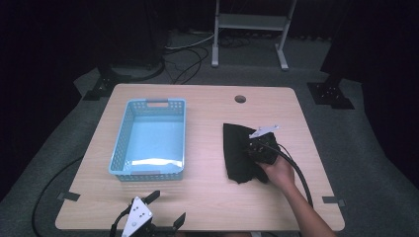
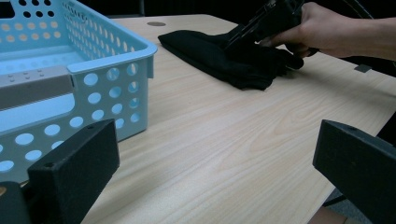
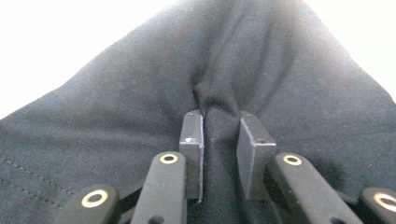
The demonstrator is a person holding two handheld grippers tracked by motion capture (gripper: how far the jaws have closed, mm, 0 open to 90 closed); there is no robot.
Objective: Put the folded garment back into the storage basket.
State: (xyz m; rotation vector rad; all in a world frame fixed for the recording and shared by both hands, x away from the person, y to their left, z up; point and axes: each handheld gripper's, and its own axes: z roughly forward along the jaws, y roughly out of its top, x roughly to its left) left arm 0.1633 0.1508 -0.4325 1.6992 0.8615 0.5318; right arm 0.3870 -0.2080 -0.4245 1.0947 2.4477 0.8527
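Note:
A crumpled black cloth [image 1: 236,148] lies on the right half of the wooden table [image 1: 207,197]. My right gripper [image 1: 249,152] rests on its right part, held by a hand, and is shut on a pinched fold of the cloth [image 3: 116,107], which bunches up between the two pads [image 3: 220,123]. In the left gripper view the same cloth [image 2: 210,53] lies beyond the basket with the right gripper [image 2: 233,42] pressed into it. My left gripper [image 1: 168,207] hovers at the table's front edge, jaws wide open [image 2: 217,158] with nothing between them.
A light blue perforated basket [image 1: 123,133] stands on the left half of the table, its near corner [image 2: 112,51] close to my left gripper. A cable hole [image 1: 240,98] sits near the far edge. A metal stand [image 1: 249,22] is on the floor behind.

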